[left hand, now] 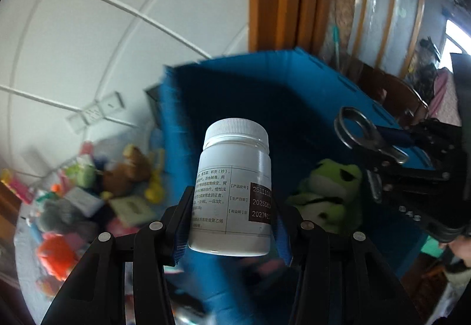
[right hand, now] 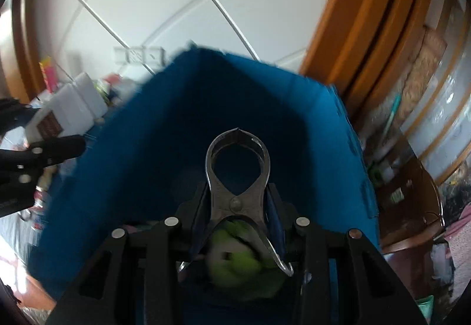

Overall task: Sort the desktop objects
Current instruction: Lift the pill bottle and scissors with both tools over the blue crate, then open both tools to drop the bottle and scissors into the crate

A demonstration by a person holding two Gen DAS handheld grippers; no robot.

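Left gripper (left hand: pixel 232 224) clamps bottle (left hand: pixel 235 186) low on its label, over blue bin (left hand: pixel 265 89); smooth rigid plastic, likely light, could slip. Right gripper (right hand: pixel 238 216) pinches steel pincers (right hand: pixel 238 166) at pivot; heavy, stiff, nose-forward over bin.

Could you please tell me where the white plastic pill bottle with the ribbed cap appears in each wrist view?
Left wrist view: white plastic pill bottle at centre, clamped upright in the left tool.
Right wrist view: the bottle at the left edge, tilted.
Shared landmark: blue open-topped bin behind it in both.
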